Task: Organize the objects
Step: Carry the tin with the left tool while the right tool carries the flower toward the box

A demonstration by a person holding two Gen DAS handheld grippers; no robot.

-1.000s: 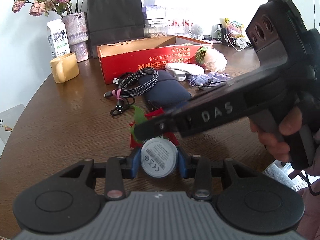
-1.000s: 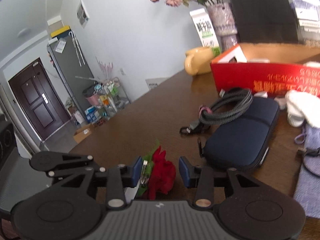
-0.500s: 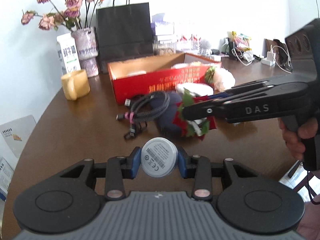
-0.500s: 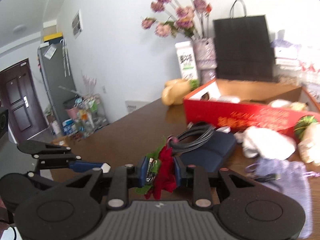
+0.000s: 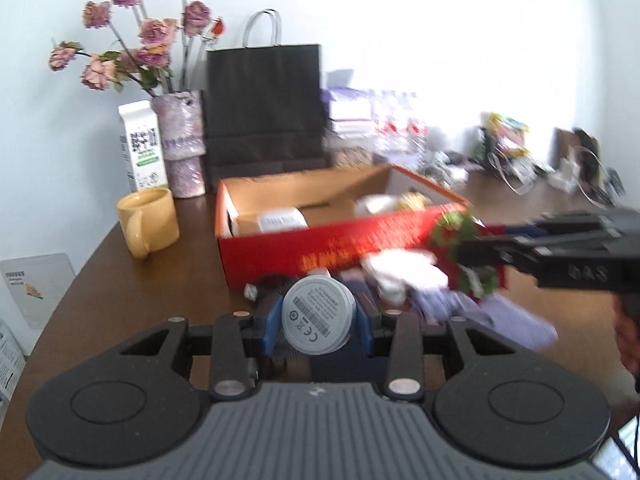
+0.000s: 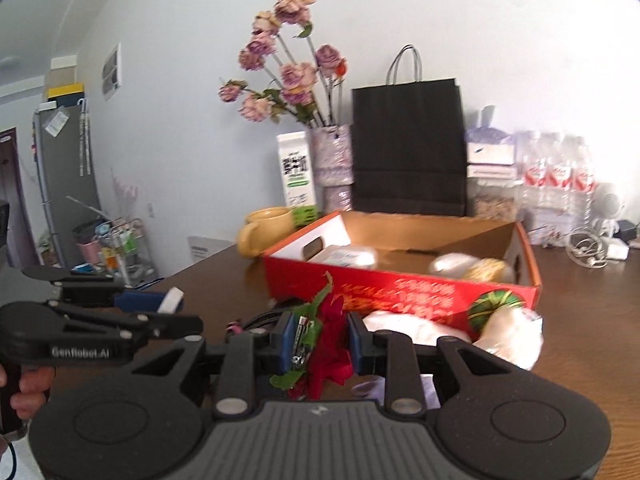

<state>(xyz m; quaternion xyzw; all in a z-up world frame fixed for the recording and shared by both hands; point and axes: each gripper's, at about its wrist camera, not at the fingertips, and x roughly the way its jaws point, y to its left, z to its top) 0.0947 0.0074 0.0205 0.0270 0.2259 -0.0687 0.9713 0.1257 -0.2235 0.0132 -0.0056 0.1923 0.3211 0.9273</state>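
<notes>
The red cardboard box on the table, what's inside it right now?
Inside the red box: a white boxy item at its left end, a white and yellowish bundle toward the right. Its near wall hides the floor.

A round white puck (image 5: 318,315), its flat face printed with a barcode and small marks, sat clamped between the blue pads of the left gripper (image 5: 318,322), held above the table. The red flower clip (image 6: 326,342) (green leaves, a metal clasp on its left side) was pinched in the right gripper (image 6: 318,340). The open red cardboard box (image 6: 400,294) stood on the table just beyond both, with several pale, blurred items inside.
</notes>
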